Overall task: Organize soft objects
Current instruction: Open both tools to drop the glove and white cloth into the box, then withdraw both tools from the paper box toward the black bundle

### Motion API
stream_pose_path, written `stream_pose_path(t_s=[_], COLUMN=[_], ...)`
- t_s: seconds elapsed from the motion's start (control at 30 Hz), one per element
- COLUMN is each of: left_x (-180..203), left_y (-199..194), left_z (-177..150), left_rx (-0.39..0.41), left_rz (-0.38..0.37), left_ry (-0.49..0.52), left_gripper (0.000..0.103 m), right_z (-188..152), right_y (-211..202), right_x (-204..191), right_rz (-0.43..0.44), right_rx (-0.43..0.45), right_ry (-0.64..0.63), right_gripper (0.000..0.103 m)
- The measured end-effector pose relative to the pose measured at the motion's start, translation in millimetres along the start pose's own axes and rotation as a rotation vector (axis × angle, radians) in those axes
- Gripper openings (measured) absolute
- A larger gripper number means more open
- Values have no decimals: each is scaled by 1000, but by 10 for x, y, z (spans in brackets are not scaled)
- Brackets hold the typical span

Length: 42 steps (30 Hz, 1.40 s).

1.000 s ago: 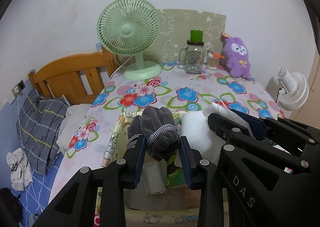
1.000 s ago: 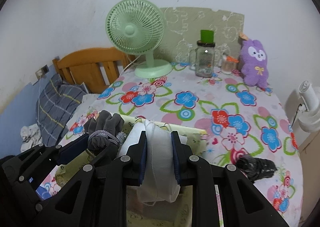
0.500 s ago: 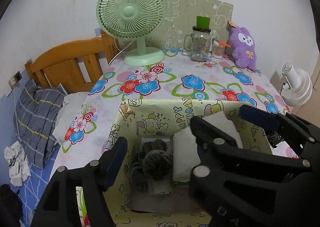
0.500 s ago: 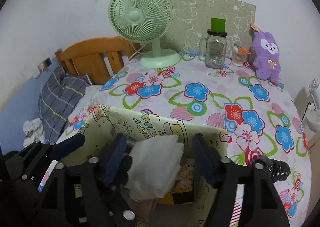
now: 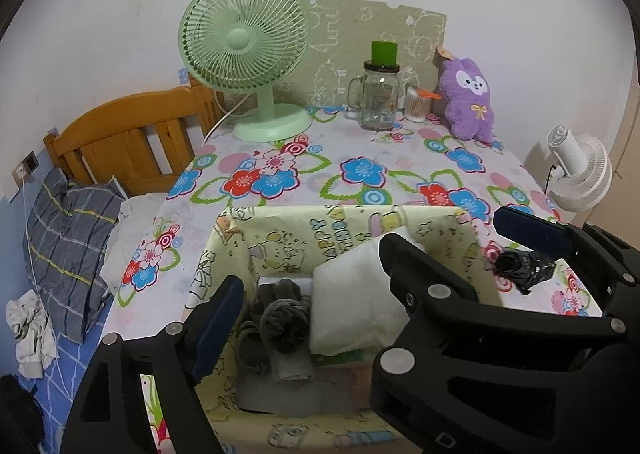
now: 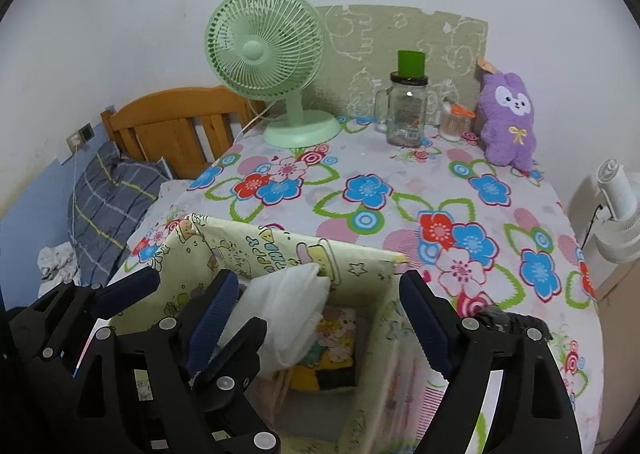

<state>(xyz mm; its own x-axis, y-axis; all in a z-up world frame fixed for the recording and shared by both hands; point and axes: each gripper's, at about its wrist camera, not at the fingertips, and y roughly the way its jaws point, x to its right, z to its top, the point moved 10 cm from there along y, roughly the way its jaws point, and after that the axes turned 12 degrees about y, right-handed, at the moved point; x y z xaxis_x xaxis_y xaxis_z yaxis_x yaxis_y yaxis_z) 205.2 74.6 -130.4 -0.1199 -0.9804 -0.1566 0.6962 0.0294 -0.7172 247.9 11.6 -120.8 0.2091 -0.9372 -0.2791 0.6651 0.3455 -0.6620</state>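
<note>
1. While my left gripper [image 5: 310,318] and right gripper [image 6: 316,318] hang over one fabric bin [image 5: 348,221] on the counter [image 5: 360,141], both jaws have just been opening, wide, empty.
2. Inside lie one grey sock bundle [image 5: 280,314] and one white cloth [image 5: 356,306].

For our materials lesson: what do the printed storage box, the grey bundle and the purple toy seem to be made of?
Printed storage box: probably matte fabric; its walls sag.
Grey bundle: soft knit, likely socks or gloves, with ribbed cuffs.
Purple toy: fuzzy plush, with a pile surface.

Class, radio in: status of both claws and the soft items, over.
Both claws, left and right, just opened, empty. Grey bundle and white cloth lie in box. Black bundle waits outside.
</note>
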Motion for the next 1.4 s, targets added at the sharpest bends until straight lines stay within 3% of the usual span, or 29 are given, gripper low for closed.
stream_pose_path(t_s=[0.87, 1.4], left_x=[626, 1070], left_y=[-612, -774], left_z=[158, 163], left_rx=[106, 142], left_rz=[-1, -47], left_ry=[19, 57], left_gripper=[97, 101], right_z=[-7, -114], right_y=[-852, -1195], right_x=[513, 866], right_rz=[-29, -65], right_rx=[103, 142], right_ry=[33, 58], right_gripper=[88, 88])
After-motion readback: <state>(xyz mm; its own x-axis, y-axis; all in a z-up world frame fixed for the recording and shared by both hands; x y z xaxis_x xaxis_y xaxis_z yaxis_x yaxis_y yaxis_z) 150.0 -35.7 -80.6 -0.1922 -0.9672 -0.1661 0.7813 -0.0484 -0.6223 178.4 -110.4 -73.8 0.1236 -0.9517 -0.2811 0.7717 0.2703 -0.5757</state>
